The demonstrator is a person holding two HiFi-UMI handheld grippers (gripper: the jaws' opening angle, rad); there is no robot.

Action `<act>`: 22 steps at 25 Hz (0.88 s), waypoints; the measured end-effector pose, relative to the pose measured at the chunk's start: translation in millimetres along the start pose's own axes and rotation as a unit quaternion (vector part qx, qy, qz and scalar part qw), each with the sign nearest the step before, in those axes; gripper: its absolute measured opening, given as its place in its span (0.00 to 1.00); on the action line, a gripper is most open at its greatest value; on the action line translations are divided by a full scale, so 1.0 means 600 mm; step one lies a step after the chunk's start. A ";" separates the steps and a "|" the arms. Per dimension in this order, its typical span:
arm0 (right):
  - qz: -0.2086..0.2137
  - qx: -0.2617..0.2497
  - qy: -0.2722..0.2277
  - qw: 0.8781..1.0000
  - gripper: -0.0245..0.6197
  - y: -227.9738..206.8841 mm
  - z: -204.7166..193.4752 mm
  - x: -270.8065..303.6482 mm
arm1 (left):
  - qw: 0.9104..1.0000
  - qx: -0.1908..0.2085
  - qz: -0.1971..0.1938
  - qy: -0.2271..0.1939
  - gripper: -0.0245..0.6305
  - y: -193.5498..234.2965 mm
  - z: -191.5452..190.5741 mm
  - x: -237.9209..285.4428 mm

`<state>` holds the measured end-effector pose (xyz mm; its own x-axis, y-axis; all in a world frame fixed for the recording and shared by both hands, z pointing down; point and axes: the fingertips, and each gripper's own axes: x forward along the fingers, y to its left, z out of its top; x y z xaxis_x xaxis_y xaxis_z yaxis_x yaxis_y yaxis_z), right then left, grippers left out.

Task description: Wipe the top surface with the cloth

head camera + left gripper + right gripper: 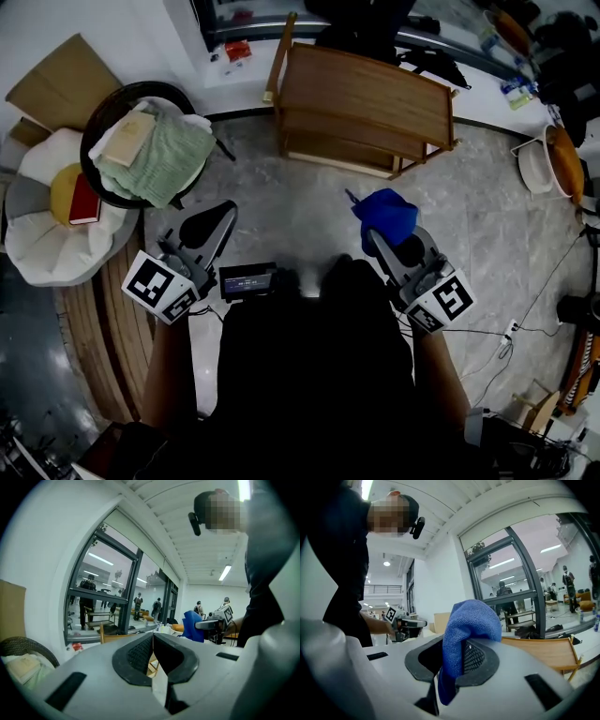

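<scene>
A: What does the right hand-held gripper (451,657) hold?

B: Its jaws are clamped on the blue cloth (465,623). The cloth bunches up above the pads, and a tail hangs below them.

A: And the left hand-held gripper (152,654)?

B: Its jaws are together, with nothing between them.

A: Where is the cloth against the bench?

B: In the head view the cloth (386,216) sits at the tip of the right hand-held gripper (377,231), over the grey floor (291,202). The wooden bench (366,89) lies at 12 o'clock from it, apart and untouched.

A: Anything around the left hand-held gripper (221,221)?

B: A dark basket (101,120) holding a green towel (171,155) stands at its 10 o'clock.
</scene>
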<state>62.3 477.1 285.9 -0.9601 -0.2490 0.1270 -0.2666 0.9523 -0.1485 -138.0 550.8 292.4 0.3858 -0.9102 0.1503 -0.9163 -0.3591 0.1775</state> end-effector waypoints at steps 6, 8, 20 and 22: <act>0.003 0.001 -0.017 1.000 0.14 -0.049 0.017 0.018 | 1.000 0.001 0.010 -0.001 0.05 0.034 0.004 0.039; 0.004 0.004 -0.017 1.000 0.14 -0.081 0.017 0.034 | 1.000 0.003 0.016 0.003 0.05 0.052 0.009 0.062; 0.034 0.015 -0.014 0.999 0.14 -0.365 0.065 0.182 | 0.997 0.007 0.059 0.057 0.05 0.202 0.085 0.277; 0.041 0.019 -0.015 0.999 0.14 -0.413 0.080 0.197 | 0.996 0.013 0.064 0.059 0.05 0.226 0.116 0.321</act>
<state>11.1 203.3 290.9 -0.9807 -0.1769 0.0839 -0.1902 0.9623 -0.1946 -195.6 312.2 277.7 0.2742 -0.9191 0.2831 -0.9607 -0.2485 0.1240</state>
